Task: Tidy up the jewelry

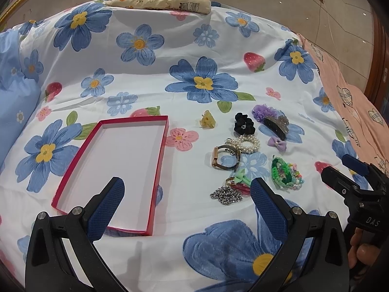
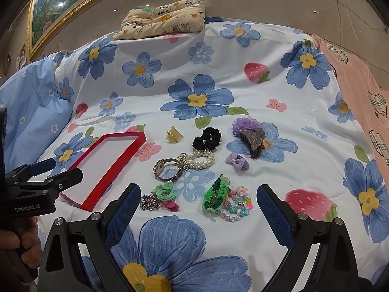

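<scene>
both tongs hang open and empty. the green braided bracelet [image 2: 215,194] lies just ahead between the right gripper [image 2: 198,200] fingers, long axis running away from it; the left gripper [image 1: 187,196] is farther, with the red tray [image 1: 155,170] ahead-left.

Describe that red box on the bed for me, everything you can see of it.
The red box is a shallow rectangular tray, like a cardboard lid turned up: thin red walls, plain white floor, nothing inside. It lies flat on the flowered bedsheet, left of the scattered jewelry and apart from it. In the left wrist view one finger of the open left gripper overlaps its near end; contact is unclear.
</scene>
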### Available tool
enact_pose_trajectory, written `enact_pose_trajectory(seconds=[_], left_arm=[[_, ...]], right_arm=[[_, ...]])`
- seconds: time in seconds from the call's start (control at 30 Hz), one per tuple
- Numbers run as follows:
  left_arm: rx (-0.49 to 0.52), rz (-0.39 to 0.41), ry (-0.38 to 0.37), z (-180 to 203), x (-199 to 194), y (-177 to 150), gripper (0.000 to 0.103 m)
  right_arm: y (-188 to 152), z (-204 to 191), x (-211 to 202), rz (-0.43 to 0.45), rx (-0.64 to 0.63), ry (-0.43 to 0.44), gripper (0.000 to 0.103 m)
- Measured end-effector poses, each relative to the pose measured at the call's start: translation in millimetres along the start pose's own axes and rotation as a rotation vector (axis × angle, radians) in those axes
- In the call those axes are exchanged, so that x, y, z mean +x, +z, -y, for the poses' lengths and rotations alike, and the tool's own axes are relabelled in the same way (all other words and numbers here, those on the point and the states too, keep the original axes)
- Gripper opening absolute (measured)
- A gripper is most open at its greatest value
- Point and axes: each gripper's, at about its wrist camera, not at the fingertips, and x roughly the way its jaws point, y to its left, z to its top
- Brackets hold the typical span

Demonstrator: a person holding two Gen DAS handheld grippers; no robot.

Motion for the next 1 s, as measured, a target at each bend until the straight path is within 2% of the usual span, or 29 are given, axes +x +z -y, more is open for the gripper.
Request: enact_pose_trajectory(seconds=[0.6,0.73,1.0], left_arm=[[-0.008,-0.03,-0.013,-5,11,2,0.103],[-0.029,-0.071,-0.043,-11,27,11,0.103],[-0.024,-0.112,-0.051,-16,56,25,0.103]], right_arm=[[3,-1,6,-0.014,0.007,0.015,0.098],[8,0,15,-0.021,0.006,0.032,0.098],[16,10,46,-0.074,0.051,0.075,0.097]])
